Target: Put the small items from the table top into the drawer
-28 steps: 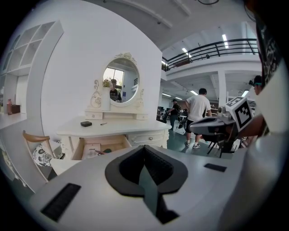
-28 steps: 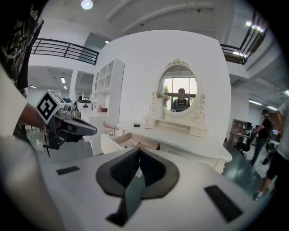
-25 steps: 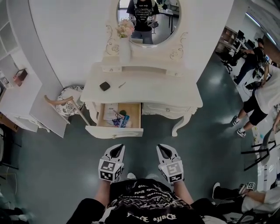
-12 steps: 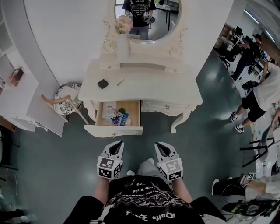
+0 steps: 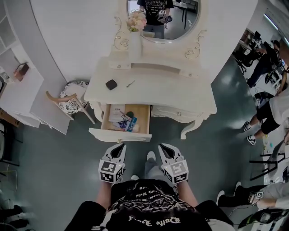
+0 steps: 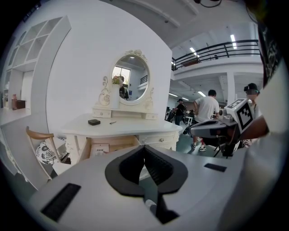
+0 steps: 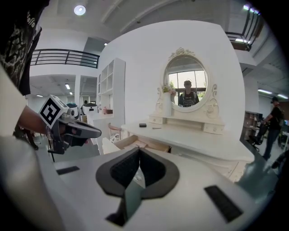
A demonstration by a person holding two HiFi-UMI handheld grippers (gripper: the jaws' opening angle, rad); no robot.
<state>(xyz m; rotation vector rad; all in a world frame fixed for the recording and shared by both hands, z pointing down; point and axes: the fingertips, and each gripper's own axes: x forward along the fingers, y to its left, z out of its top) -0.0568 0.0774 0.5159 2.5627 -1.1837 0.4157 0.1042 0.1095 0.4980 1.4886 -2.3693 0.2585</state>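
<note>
Bright, even overhead light fills the hall: strip lamps point(image 6: 233, 39) glow in the left gripper view, a round ceiling light point(image 7: 80, 10) in the right. The white dressing table point(image 5: 149, 92) nearly washes out, and the dark floor point(image 5: 226, 135) carries soft glare. Fisheye distortion bends the edges and blackens the gripper views' corners.
</note>
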